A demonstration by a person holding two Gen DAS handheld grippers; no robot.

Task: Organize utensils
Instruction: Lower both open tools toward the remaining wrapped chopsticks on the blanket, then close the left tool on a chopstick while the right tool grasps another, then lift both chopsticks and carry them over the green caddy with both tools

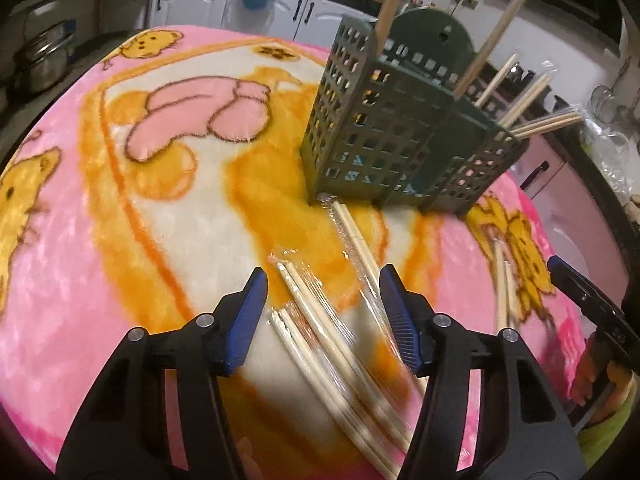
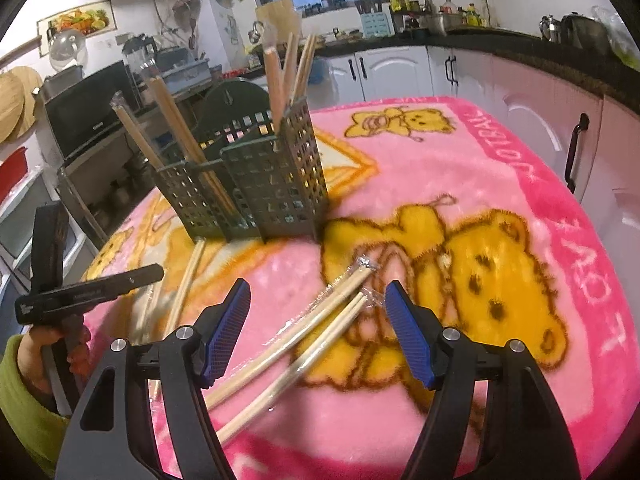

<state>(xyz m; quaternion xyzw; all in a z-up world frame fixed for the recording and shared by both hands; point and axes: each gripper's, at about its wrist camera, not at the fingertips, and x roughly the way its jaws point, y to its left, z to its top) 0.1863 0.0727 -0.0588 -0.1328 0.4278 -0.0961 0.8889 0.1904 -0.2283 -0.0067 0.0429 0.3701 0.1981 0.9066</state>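
Note:
A dark green perforated utensil holder [image 1: 384,136] [image 2: 256,176] stands upright on a pink bear-print blanket [image 1: 120,216] [image 2: 500,168]. Several wooden chopsticks [image 1: 492,36] [image 2: 280,80] stick out of its compartments. More plastic-wrapped chopstick pairs lie loose on the blanket. My left gripper [image 1: 323,276] is open low over one cluster of wrapped chopsticks [image 1: 316,320], which runs between its blue pads without touching them. My right gripper [image 2: 317,286] is open over two crossed wrapped pairs [image 2: 320,320], its pads also clear of them. One further pair [image 1: 356,240] points at the holder's base.
White kitchen cabinets [image 2: 400,68] and a dark counter crowded with jars and pots ring the table. A steel pot [image 1: 44,60] sits off the left edge. A hand in a green sleeve [image 2: 24,392] holds the left gripper's handle. The blanket's edge drops off at the right.

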